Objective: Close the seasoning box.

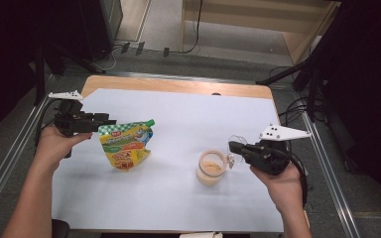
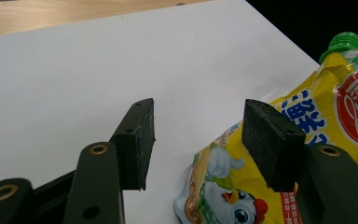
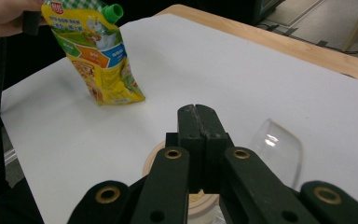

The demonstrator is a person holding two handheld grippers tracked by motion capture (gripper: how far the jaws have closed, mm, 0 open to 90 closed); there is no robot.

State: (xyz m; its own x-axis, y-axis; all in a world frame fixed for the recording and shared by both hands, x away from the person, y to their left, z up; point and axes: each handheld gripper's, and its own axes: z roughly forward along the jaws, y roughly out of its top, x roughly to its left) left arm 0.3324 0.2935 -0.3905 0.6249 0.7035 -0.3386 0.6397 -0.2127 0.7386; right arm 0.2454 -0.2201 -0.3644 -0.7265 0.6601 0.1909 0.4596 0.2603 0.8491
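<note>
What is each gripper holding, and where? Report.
Nothing held. Left gripper: jaws open, pouch beside them. Right gripper: jaws shut empty over the jar, clear lid alongside.

The pouch point(image 1: 125, 145) is showing yellow with a green-and-white checked top and a green cap point(image 1: 150, 122); the jar point(image 1: 211, 167) is showing beige; the counter point(image 1: 178, 114) is showing white.

Bright, even overhead light falls on the white table cover point(image 1: 178, 198), while the room around it sinks into near-black at the high view's left and right edges. Shadows are soft and short, showing faintly beside the pouch point(image 1: 125, 145) and the jar point(image 1: 211, 168); a small glare spot sits on the clear lid point(image 3: 279, 149). The high view is slightly soft overall, and in the gripper views the nearest jaw parts blur.
</note>
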